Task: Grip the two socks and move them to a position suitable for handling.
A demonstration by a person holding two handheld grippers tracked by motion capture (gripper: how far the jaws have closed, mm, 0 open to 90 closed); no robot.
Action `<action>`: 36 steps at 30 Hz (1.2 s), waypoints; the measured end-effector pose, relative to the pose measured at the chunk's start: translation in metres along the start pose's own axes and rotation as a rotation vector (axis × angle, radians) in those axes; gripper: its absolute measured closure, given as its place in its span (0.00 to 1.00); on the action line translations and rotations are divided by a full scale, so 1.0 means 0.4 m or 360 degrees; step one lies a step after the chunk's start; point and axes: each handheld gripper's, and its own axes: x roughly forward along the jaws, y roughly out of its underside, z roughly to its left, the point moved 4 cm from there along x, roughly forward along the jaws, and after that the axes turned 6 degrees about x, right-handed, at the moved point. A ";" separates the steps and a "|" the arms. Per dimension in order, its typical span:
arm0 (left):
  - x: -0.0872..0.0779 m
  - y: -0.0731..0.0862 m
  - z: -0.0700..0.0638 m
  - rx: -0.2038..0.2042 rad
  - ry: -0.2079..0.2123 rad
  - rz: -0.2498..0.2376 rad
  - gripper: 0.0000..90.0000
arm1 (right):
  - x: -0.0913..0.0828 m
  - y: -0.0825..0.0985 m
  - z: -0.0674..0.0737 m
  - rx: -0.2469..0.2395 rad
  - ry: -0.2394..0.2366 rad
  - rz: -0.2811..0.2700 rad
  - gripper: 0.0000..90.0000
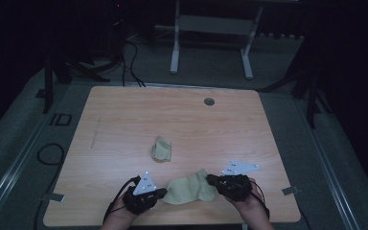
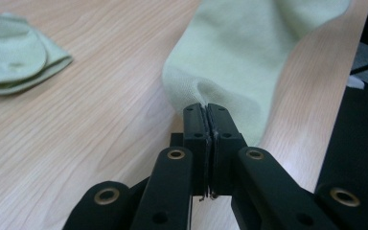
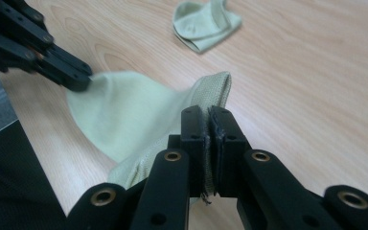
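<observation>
A pale green sock [image 1: 189, 189] is stretched between my two grippers near the table's front edge. My left gripper [image 1: 162, 193] is shut on its toe end [image 2: 239, 52], the jaws [image 2: 205, 112] pressed together on a fold of fabric. At the other end, the ribbed cuff [image 3: 215, 88] is pinched in my right gripper [image 1: 211, 179], whose jaws [image 3: 208, 117] stand shut on it. The left gripper [image 3: 84, 81] also appears in the right gripper view, at the sock's far end. A second sock [image 1: 161, 149] of the same colour lies crumpled mid-table [image 2: 14, 52] [image 3: 206, 24].
The wooden table [image 1: 172, 115] has a grey round cable hole [image 1: 209, 101] near its far edge. Behind the table stands a white desk frame [image 1: 175, 48]. Black cables [image 1: 50, 153] lie on the floor at the left. The front edge runs just below both hands.
</observation>
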 end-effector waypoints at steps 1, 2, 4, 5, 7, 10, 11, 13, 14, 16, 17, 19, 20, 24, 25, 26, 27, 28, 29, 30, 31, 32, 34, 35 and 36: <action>-0.002 0.001 0.002 0.0008 0.0019 0.0003 0.98 | -0.003 0.015 -0.011 0.0026 0.0014 0.0012 0.95; -0.002 0.001 0.003 0.0011 0.0033 0.0007 0.98 | -0.003 0.022 -0.016 0.0040 0.0017 0.0016 0.95; 0.003 0.000 0.006 0.0038 0.0054 0.0044 0.97 | -0.004 0.037 -0.023 0.0062 0.0012 0.0030 0.95; 0.008 0.000 0.007 0.0050 0.0062 0.0063 0.97 | -0.005 0.045 -0.027 0.0082 0.0019 0.0030 0.95; 0.020 -0.003 0.009 0.0050 0.0079 0.0088 0.97 | -0.001 0.065 -0.034 0.0102 0.0026 0.0048 0.94; 0.034 -0.006 0.006 0.0065 0.0069 0.0098 0.97 | 0.006 0.082 -0.041 0.0111 0.0030 0.0075 0.94; 0.055 -0.010 0.005 0.0063 0.0079 0.0119 0.97 | 0.017 0.111 -0.062 0.0178 0.0006 0.0128 0.94; 0.069 -0.010 0.008 0.0043 0.0078 0.0124 0.97 | 0.021 0.123 -0.073 0.0190 0.0013 0.0151 0.94; 0.076 -0.009 0.008 0.0038 0.0095 0.0133 0.97 | 0.023 0.129 -0.079 0.0194 0.0019 0.0164 0.94; 0.088 -0.006 0.008 0.0026 0.0103 0.0142 0.97 | 0.027 0.140 -0.090 0.0207 0.0025 0.0183 0.94; 0.092 -0.005 0.007 0.0025 0.0102 0.0145 0.97 | 0.028 0.143 -0.094 0.0221 0.0013 0.0187 0.94; 0.096 -0.002 0.008 0.0003 0.0112 0.0141 0.97 | 0.032 0.151 -0.102 0.0253 -0.0003 0.0191 0.94; 0.097 -0.001 0.009 -0.0004 0.0116 0.0134 0.97 | 0.034 0.155 -0.103 0.0255 0.0003 0.0197 0.94; 0.099 0.000 0.015 -0.0010 0.0099 0.0122 0.97 | 0.039 0.165 -0.101 0.0237 0.0021 0.0224 0.93; 0.100 0.000 0.016 -0.0014 0.0094 0.0121 0.97 | 0.040 0.170 -0.101 0.0238 0.0016 0.0239 0.90; 0.100 -0.001 0.016 -0.0019 0.0107 0.0134 0.96 | 0.040 0.170 -0.101 0.0237 0.0017 0.0247 0.88; 0.100 -0.001 0.016 -0.0019 0.0107 0.0134 0.92 | 0.040 0.170 -0.101 0.0237 0.0017 0.0247 0.88; 0.100 -0.001 0.016 -0.0019 0.0107 0.0134 0.92 | 0.039 0.168 -0.102 0.0233 0.0018 0.0250 0.88; 0.090 -0.005 0.016 -0.0036 0.0112 0.0100 0.92 | 0.039 0.168 -0.102 0.0233 0.0018 0.0250 0.82; 0.081 -0.009 0.016 -0.0063 0.0127 0.0068 0.77 | 0.032 0.160 -0.101 0.0222 0.0022 0.0231 0.74; 0.073 -0.011 0.017 -0.0078 0.0122 0.0048 0.72 | 0.027 0.153 -0.100 0.0216 0.0025 0.0219 0.67; 0.065 -0.011 0.019 -0.0083 0.0114 0.0037 0.65 | 0.024 0.147 -0.100 0.0203 0.0022 0.0207 0.63; 0.052 -0.009 0.022 -0.0100 0.0125 0.0002 0.59 | 0.021 0.138 -0.098 0.0184 0.0025 0.0202 0.56; 0.046 -0.007 0.024 -0.0094 0.0125 -0.0008 0.58 | 0.021 0.133 -0.098 0.0174 0.0023 0.0200 0.53; 0.040 -0.003 0.026 -0.0089 0.0114 -0.0018 0.53 | 0.022 0.128 -0.098 0.0167 0.0021 0.0192 0.52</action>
